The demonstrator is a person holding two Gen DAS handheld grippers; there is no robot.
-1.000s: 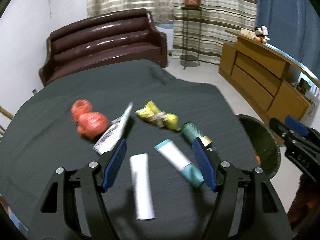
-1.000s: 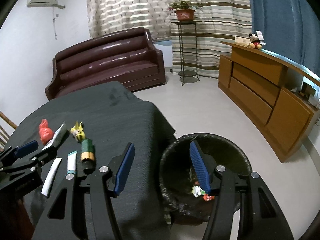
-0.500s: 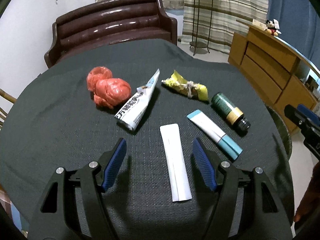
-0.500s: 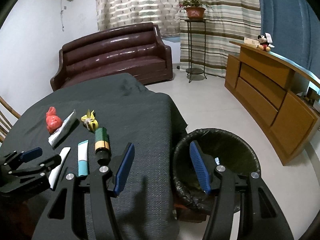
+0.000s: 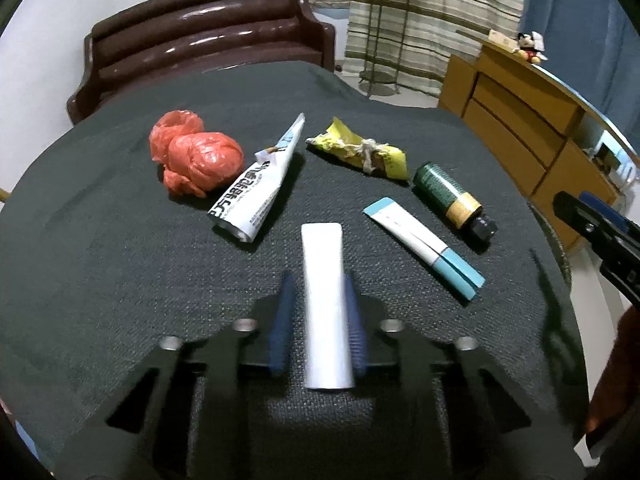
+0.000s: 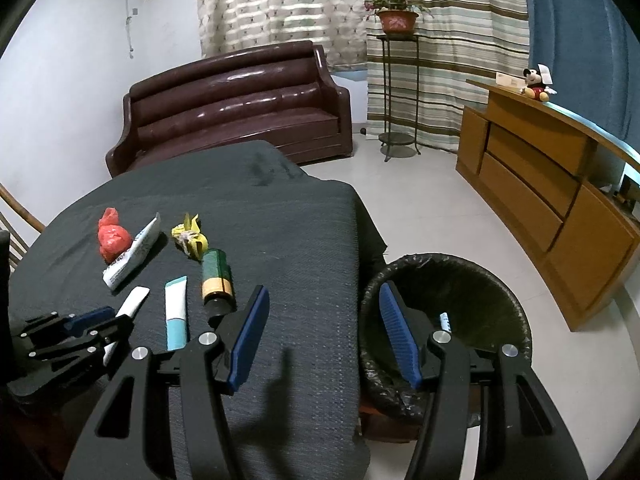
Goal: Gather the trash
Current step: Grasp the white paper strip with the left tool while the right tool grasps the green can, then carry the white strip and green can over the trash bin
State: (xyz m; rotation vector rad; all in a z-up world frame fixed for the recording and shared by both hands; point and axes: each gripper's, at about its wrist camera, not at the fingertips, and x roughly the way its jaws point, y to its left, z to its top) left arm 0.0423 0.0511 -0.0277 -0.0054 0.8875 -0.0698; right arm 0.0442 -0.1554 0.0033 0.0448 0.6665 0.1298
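the left gripper [image 5: 318, 300] sits low over the dark cloth-covered table [image 5: 100, 260], its blue fingers [image 5: 282, 320] drawn in on either side of a white flat tube [image 5: 325, 300] that lies pointing toward 12 o'clock; the pads look blurred and seem to touch its edges, so they are closed on it or nearly so. at 2 o'clock from that tube lies a white and teal tube [image 5: 424, 242], and beyond it a green bottle with a gold band [image 5: 450, 198]. a crumpled yellow wrapper [image 5: 360, 154] lies at 1 o'clock, a printed white tube [image 5: 260, 190] at 11 o'clock, with a red plastic bag [image 5: 196, 158] touching its left side.

the right gripper [image 6: 322, 336] hangs over the table's edge with its fingers [image 6: 250, 336] spread wide and holding nothing. at 3 o'clock from it stands a black-lined trash bin [image 6: 492, 280] on the floor, just beside the table, with a small white scrap visible inside.
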